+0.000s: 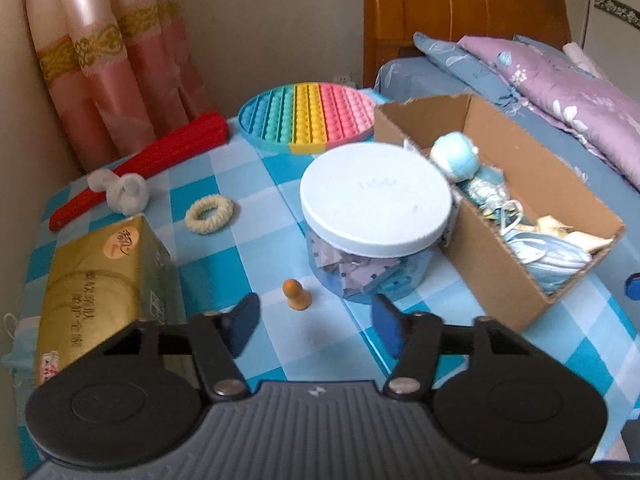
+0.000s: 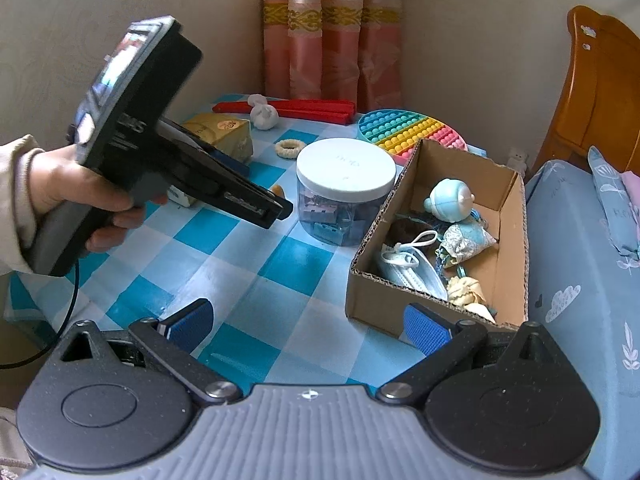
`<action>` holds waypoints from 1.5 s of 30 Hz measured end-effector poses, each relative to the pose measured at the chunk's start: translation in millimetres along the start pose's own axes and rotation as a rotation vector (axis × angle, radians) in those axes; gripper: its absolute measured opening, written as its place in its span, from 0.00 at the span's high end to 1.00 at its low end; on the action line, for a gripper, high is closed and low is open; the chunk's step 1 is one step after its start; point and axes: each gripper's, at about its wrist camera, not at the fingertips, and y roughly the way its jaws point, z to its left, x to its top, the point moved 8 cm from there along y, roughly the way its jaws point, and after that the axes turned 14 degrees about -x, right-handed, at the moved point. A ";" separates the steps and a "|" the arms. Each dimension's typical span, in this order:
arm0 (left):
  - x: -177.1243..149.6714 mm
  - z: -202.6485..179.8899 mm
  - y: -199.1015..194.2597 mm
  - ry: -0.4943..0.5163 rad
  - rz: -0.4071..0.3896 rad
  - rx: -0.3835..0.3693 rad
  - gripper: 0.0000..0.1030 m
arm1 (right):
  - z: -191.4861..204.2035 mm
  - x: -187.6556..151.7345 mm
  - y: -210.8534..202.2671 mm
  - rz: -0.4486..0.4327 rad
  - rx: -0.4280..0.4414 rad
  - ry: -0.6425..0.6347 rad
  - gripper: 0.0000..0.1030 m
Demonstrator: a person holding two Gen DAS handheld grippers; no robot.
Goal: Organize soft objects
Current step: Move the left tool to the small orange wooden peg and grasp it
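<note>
A blue-and-white checked table is filling most of both views, with a bed lying along one side and a pink curtain hanging behind it.

A cardboard box is sitting on the table by the bed edge. Inside it a face mask, a round blue plush, a patterned pouch and some cream cloth bits are lying together.

A rainbow pop mat is lying flat at the far end, just beyond the box. A gold tissue pack is standing at the near-left corner in the left wrist view, and a red fan, folded, is lying along the curtain side. A jar with a white lid is standing just beside the box, holding scraps of paper or cloth.

The left gripper is pointing down at the table, its jaws part-spread and gripping nothing; a small orange peg is standing just ahead, between the tips and not touched. A hand is holding this tool in the right wrist view.

The right gripper is hovering over bare cloth near the box corner, jaws spread wide and empty.

A white knotted cloth is resting against the fan. A cream scrunchie is lying near it, apart from the tissue pack.
</note>
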 end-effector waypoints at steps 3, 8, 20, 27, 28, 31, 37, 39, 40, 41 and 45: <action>-1.7 4.3 9.2 -0.009 0.016 0.009 0.53 | -0.6 0.3 3.6 0.003 0.004 -0.001 0.00; 1.1 10.7 17.2 -0.008 0.015 0.051 0.62 | -1.0 0.5 9.3 0.010 0.012 0.006 0.00; 2.6 17.4 32.7 -0.017 0.021 0.065 0.78 | -1.6 1.2 11.0 0.010 0.021 0.005 0.00; 1.7 16.3 34.5 -0.020 0.026 0.040 0.91 | 0.7 1.3 12.0 0.016 0.022 0.002 0.00; 1.5 15.9 33.6 -0.022 0.025 0.038 0.91 | 0.6 1.9 11.7 0.015 0.023 0.002 0.00; 0.0 15.5 28.3 -0.032 0.020 0.032 0.91 | 0.6 3.8 9.7 0.008 0.026 -0.005 0.00; -7.0 11.4 10.3 -0.043 0.007 0.014 0.91 | -2.6 16.0 6.5 -0.027 0.003 -0.070 0.00; -10.0 8.3 2.3 -0.047 0.000 0.000 0.91 | -5.3 24.8 5.6 -0.053 -0.006 -0.098 0.00; -12.4 6.6 -2.3 -0.050 -0.002 -0.007 0.91 | -7.3 30.6 5.4 -0.066 -0.007 -0.108 0.00; -14.6 5.6 -6.3 -0.054 -0.005 -0.009 0.91 | -8.9 36.7 5.3 -0.079 -0.007 -0.119 0.01; -25.6 0.4 -21.5 -0.071 -0.014 -0.013 0.91 | -14.2 67.4 9.0 -0.130 0.007 -0.146 0.02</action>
